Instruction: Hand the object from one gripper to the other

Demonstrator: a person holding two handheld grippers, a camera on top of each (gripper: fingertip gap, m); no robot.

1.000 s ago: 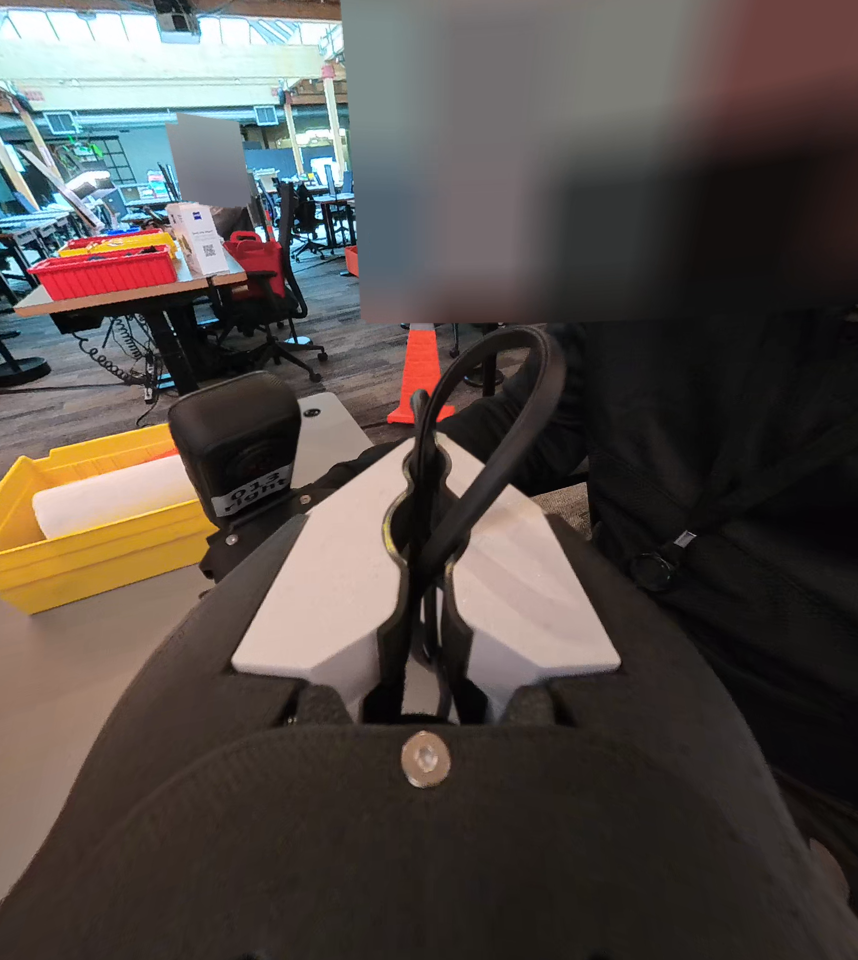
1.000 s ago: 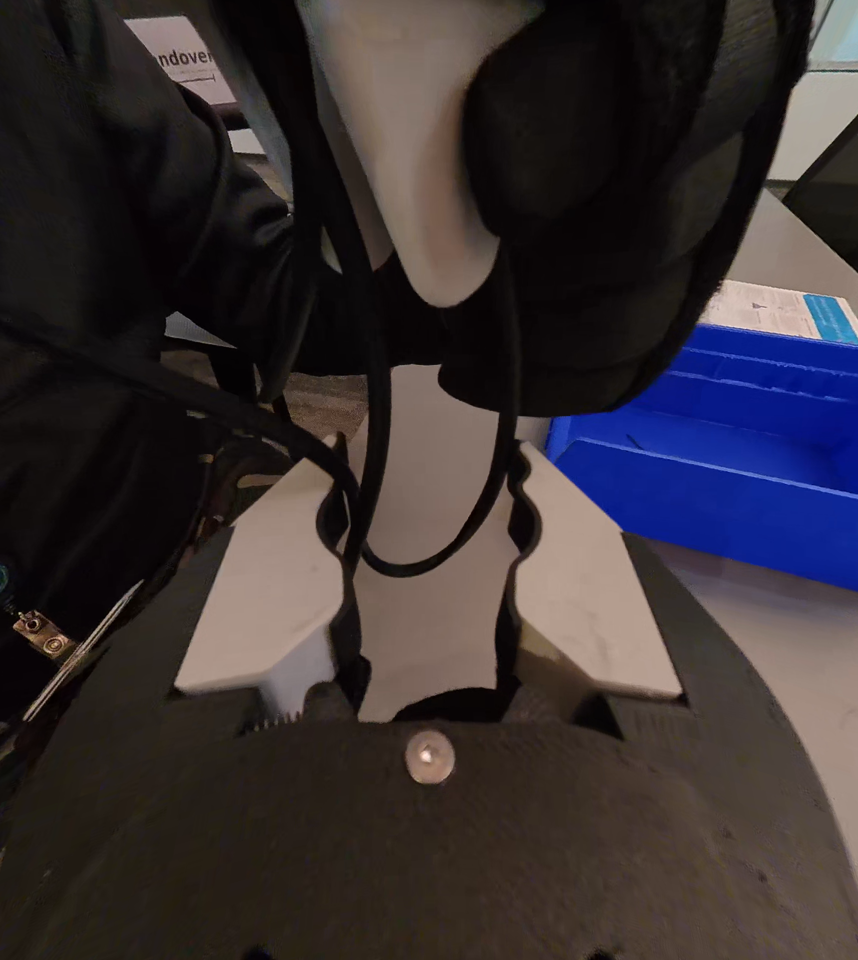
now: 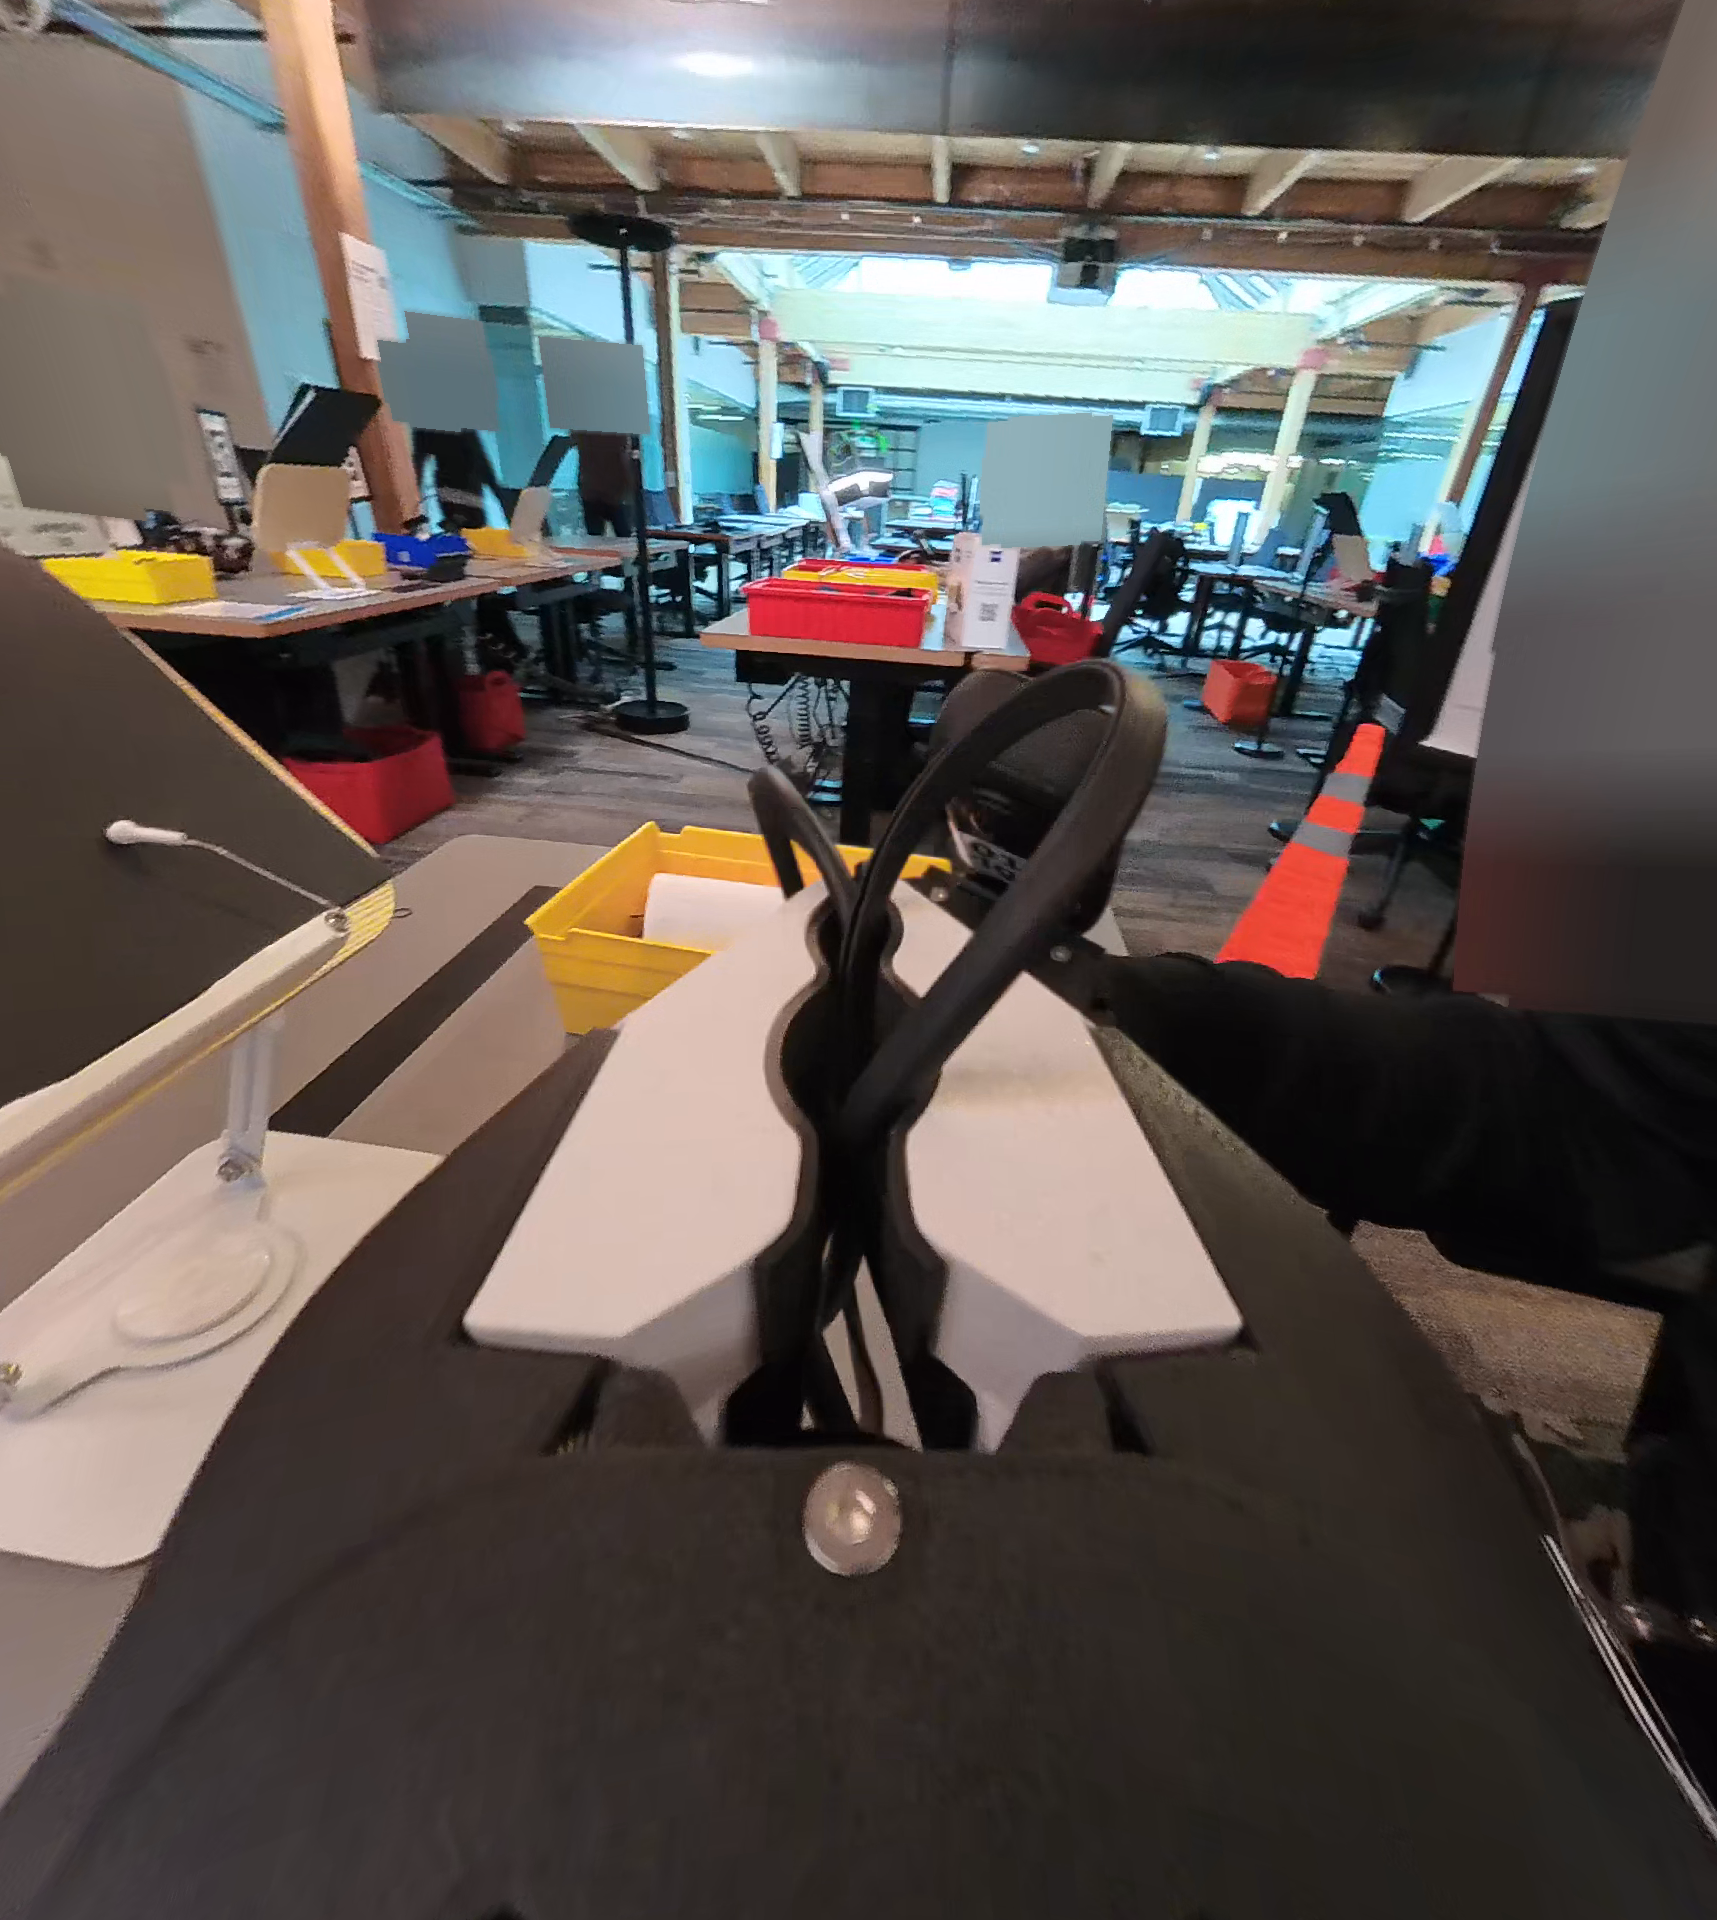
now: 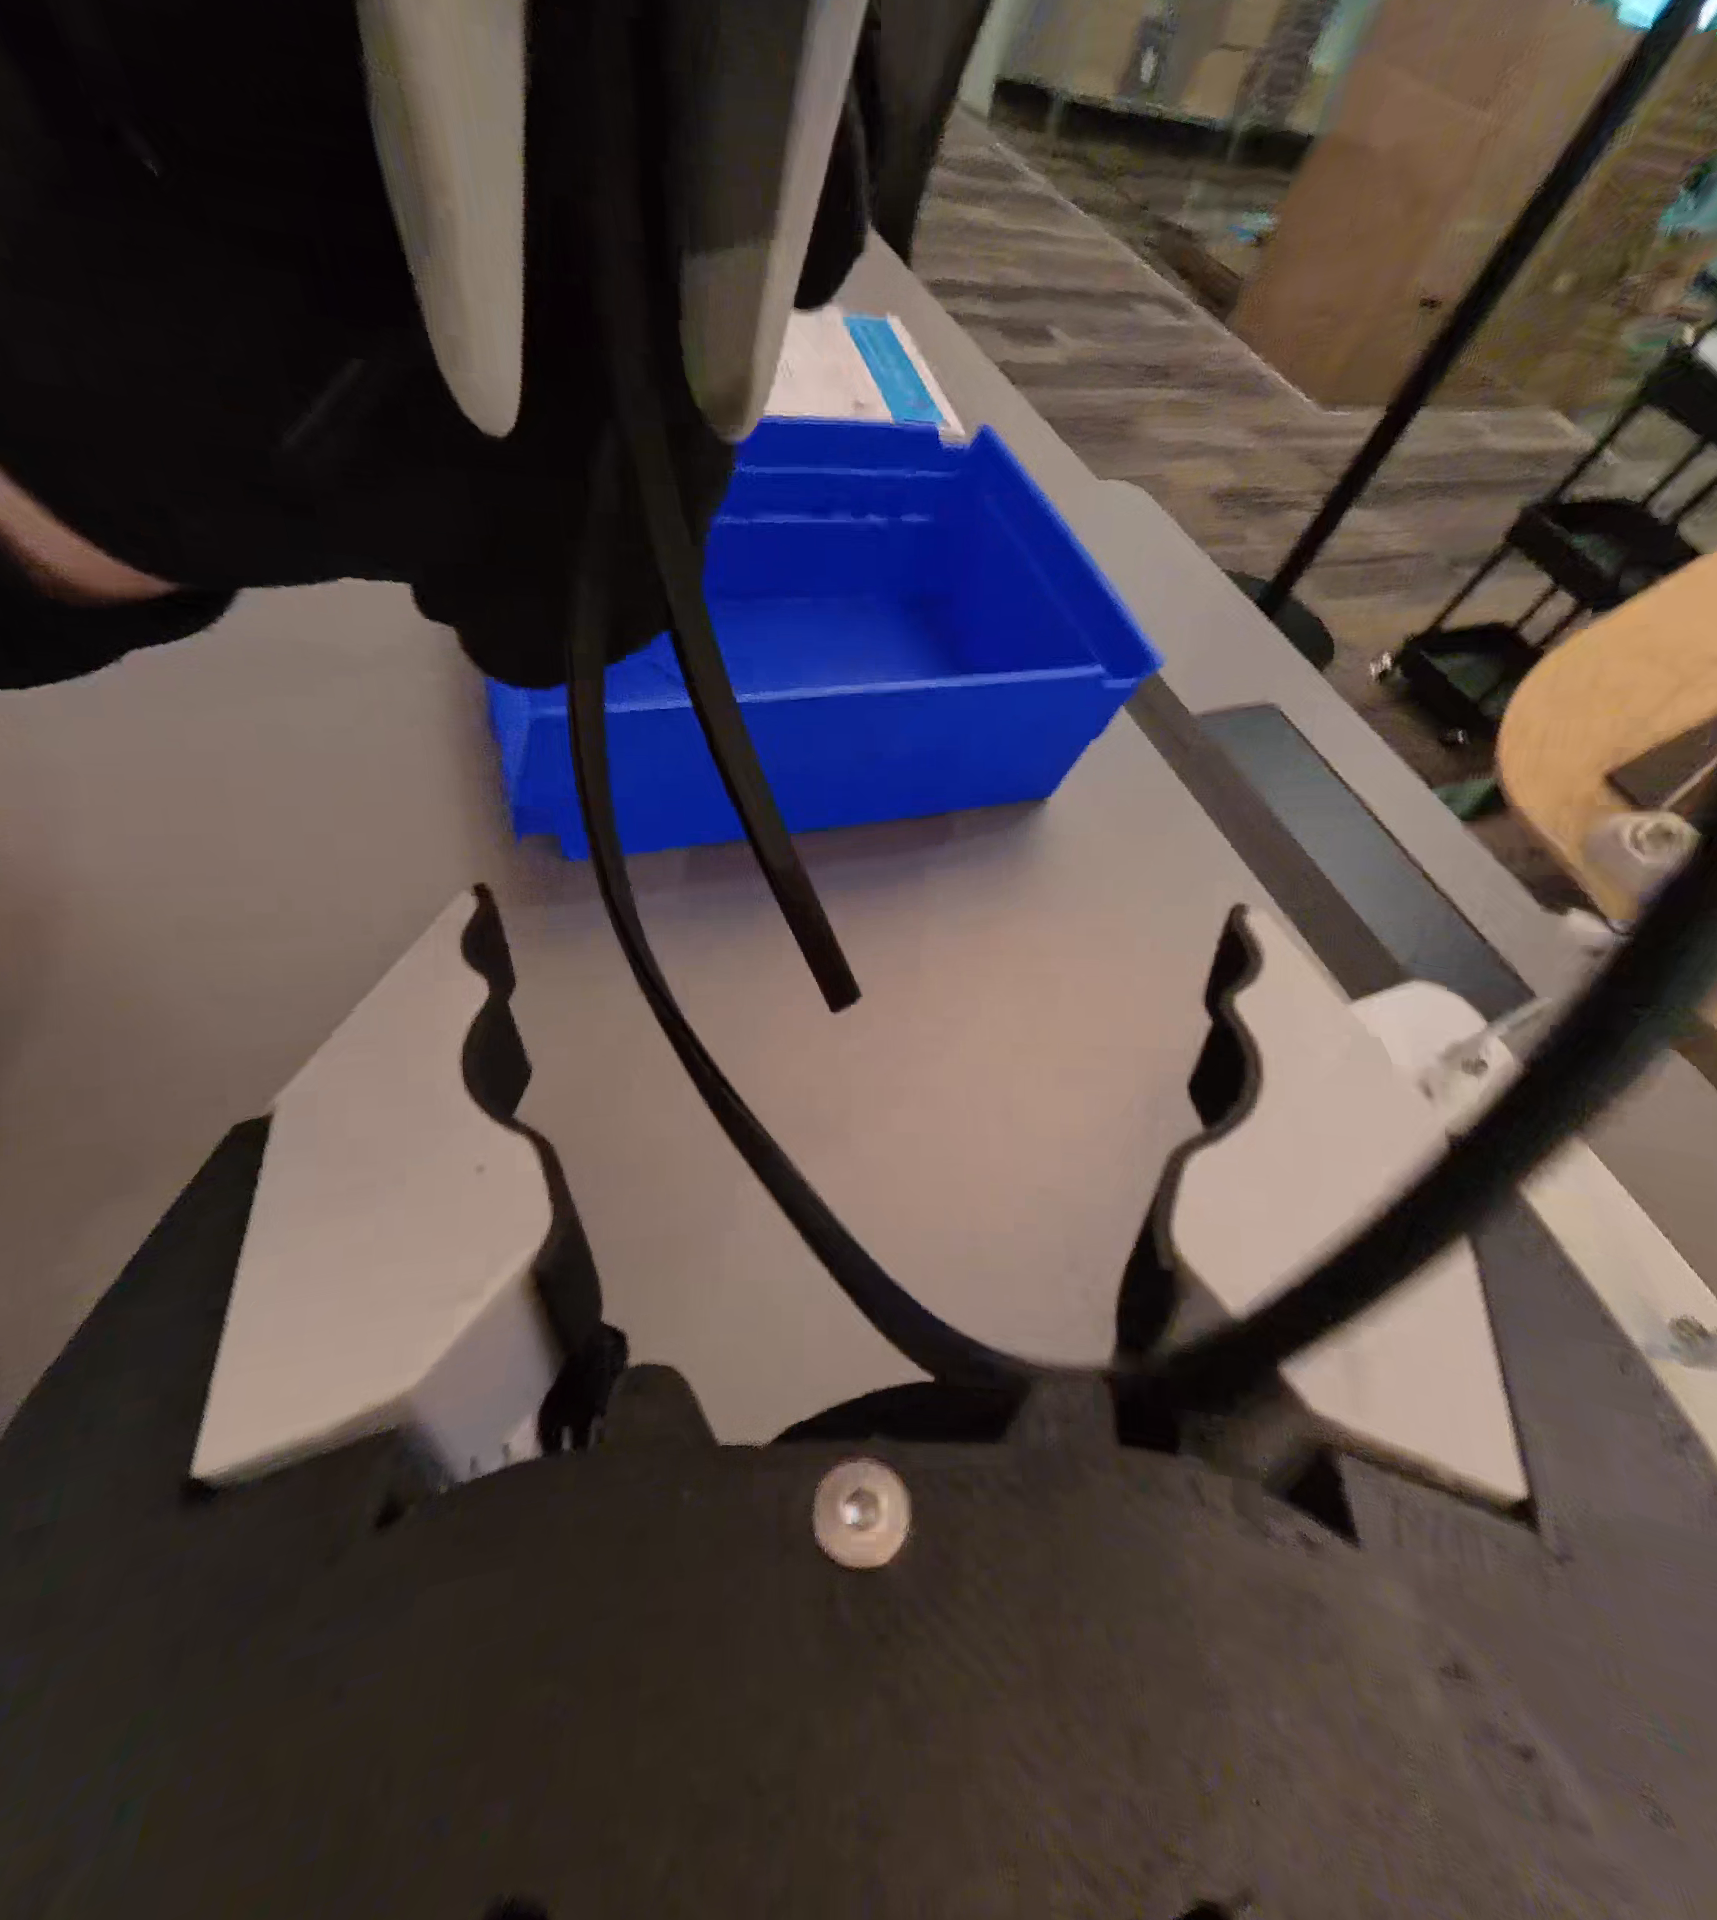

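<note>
A black cable (image 3: pixel 1072 831) is clamped in my left gripper (image 3: pixel 854 925), which is shut on it; two loops stick out past the fingertips. In the right wrist view the left gripper (image 4: pixel 615 416) hangs above, and the cable (image 4: pixel 758 790) drops from it in two strands. One strand ends free in the air. The other runs down between the fingers of my right gripper (image 4: pixel 854 904) to their base and out over the right finger. The right gripper is wide open and grips nothing. It sits low over the grey table (image 4: pixel 210 831).
A blue bin (image 4: pixel 937 727) stands on the table beyond the right gripper, with a paper sheet (image 4: pixel 864 364) behind it. A yellow bin (image 3: pixel 615 945) holding a white roll sits ahead of the left gripper. A tilted board on a stand (image 3: pixel 54 831) is at the left. A person's black sleeve (image 3: pixel 1405 1101) is at the right. Some 12 centimetres of space lies between my two pairs of fingers.
The right gripper has opened much wider and the cable now lies loose across its base. The left gripper, still shut on the cable, has swung to face the room.
</note>
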